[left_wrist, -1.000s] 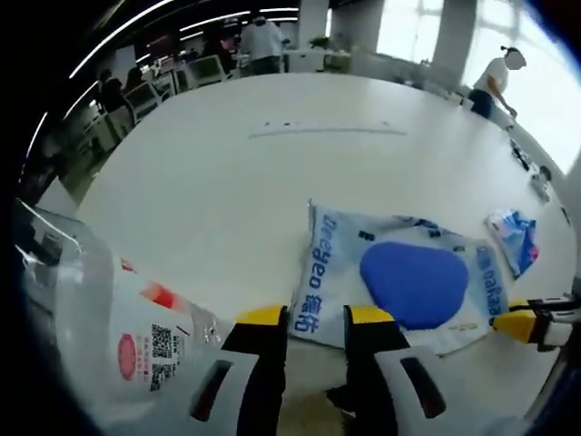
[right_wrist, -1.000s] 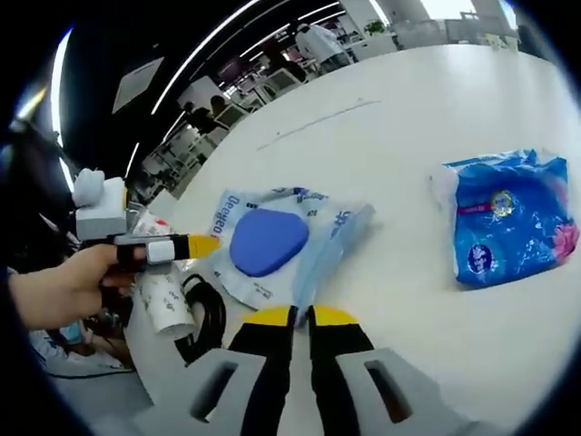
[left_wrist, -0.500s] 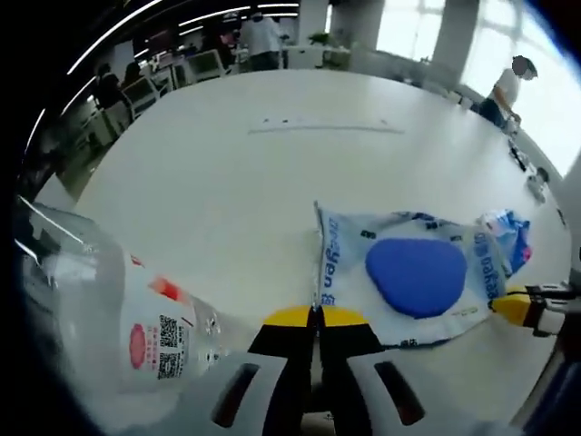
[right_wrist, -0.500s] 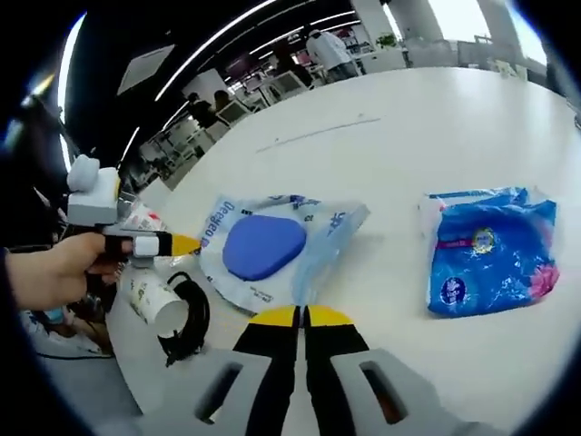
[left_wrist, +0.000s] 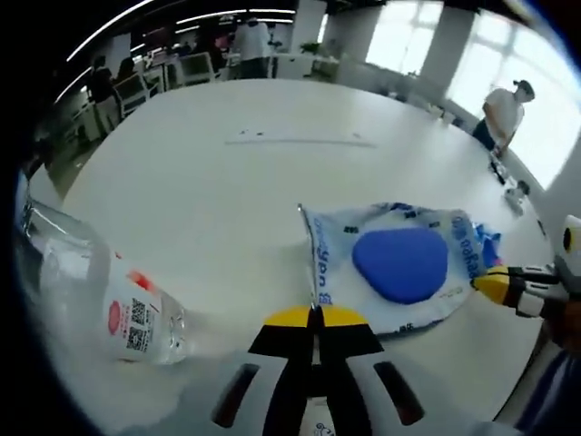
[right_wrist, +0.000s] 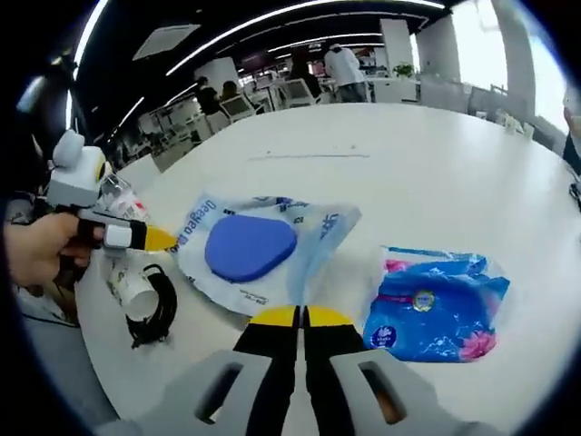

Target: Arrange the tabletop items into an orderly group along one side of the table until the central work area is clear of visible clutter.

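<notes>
A clear plastic bag (left_wrist: 399, 263) holding a blue pad lies on the white table (left_wrist: 227, 182). My left gripper (left_wrist: 315, 316) is shut on the bag's near edge. In the right gripper view the same bag (right_wrist: 250, 250) stretches from my right gripper (right_wrist: 300, 315), shut on one corner, to the left gripper (right_wrist: 150, 238) held by a hand (right_wrist: 36, 250) at the opposite edge. The right gripper (left_wrist: 504, 286) enters the left gripper view at the bag's far right end. A blue tissue pack (right_wrist: 436, 304) lies just right of the bag.
A clear plastic bottle (left_wrist: 91, 291) with a red-and-white label lies on its side at the left. A black cable (right_wrist: 154, 313) and a white cup (right_wrist: 130, 289) sit near the table edge. People stand by desks in the background.
My left gripper's jaws, open around the bag's edge a second ago, have shut on it. Both views have shifted; the tissue pack now sits close beside the bag.
</notes>
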`<state>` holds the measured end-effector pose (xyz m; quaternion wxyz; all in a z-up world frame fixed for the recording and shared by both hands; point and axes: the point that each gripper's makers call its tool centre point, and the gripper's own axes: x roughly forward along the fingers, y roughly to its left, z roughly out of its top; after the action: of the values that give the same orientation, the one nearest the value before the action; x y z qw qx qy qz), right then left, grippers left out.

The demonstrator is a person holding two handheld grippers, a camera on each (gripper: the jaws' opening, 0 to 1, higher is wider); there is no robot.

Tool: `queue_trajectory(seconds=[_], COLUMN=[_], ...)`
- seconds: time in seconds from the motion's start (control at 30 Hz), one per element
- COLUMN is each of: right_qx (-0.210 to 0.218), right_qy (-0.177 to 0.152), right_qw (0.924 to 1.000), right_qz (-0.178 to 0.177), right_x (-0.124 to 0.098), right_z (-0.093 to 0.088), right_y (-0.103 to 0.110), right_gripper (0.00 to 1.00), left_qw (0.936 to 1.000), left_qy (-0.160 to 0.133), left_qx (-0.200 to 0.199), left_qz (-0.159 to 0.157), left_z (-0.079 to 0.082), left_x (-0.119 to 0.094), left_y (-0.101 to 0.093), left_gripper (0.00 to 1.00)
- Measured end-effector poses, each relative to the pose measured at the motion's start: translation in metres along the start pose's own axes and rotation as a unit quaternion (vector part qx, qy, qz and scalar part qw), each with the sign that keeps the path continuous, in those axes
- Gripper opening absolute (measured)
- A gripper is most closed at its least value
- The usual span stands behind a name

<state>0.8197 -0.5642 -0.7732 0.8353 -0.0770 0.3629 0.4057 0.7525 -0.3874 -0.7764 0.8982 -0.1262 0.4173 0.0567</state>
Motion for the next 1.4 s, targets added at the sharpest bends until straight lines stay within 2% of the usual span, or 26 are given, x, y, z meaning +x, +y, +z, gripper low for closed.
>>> queue_trajectory(seconds=[0.17,0.3,0.4,0.57,0.67,0.83,0.93,1.07,1.27,1.4], right_qx=[-0.066,-0.089,-0.124,-0.137,-0.179,-0.164,-0.185,-0.175,-0.189,-0.199], right_qy=[0.02,0.029,0.031,0.039,0.045,0.059,0.059,0.063,0.074,0.067], right_qw=[0.9974,0.9952,0.9912,0.9894,0.9822,0.9842,0.9804,0.982,0.9787,0.9772], right_qz=[-0.021,-0.026,-0.033,-0.03,-0.033,-0.03,-0.035,-0.035,-0.031,-0.034], right_x=[-0.001,0.0,0.001,0.004,0.005,0.007,0.008,0.009,0.01,0.008], right_z=[-0.002,-0.004,-0.001,-0.003,-0.006,-0.014,-0.013,-0.014,-0.018,-0.015], right_y=[-0.011,-0.014,-0.017,-0.016,-0.017,-0.022,-0.025,-0.026,-0.025,-0.024], right_gripper=[0.0,0.0,0.0,0.0,0.0,0.0,0.0,0.01,0.04,0.08], left_qw=[0.9995,0.9994,0.9994,0.9992,0.9993,0.9992,0.9993,0.9992,0.9993,0.9991], left_qy=[0.005,0.01,0.011,0.02,0.022,0.027,0.028,0.03,0.03,0.026], left_qx=[0.03,0.031,0.032,0.035,0.03,0.029,0.024,0.025,0.022,0.032], left_qz=[-0.004,-0.005,-0.004,0.002,0.002,-0.001,-0.004,-0.003,-0.001,0.007], left_z=[-0.004,-0.004,-0.004,-0.009,-0.01,-0.012,-0.014,-0.015,-0.015,-0.014], left_x=[-0.001,0.002,0.004,0.006,0.007,0.01,0.012,0.013,0.013,0.01], left_y=[-0.013,-0.015,-0.015,-0.014,-0.015,-0.017,-0.019,-0.019,-0.018,-0.016], left_gripper=[0.0,0.0,0.0,0.0,0.0,0.0,0.0,0.0,0.0,0.0])
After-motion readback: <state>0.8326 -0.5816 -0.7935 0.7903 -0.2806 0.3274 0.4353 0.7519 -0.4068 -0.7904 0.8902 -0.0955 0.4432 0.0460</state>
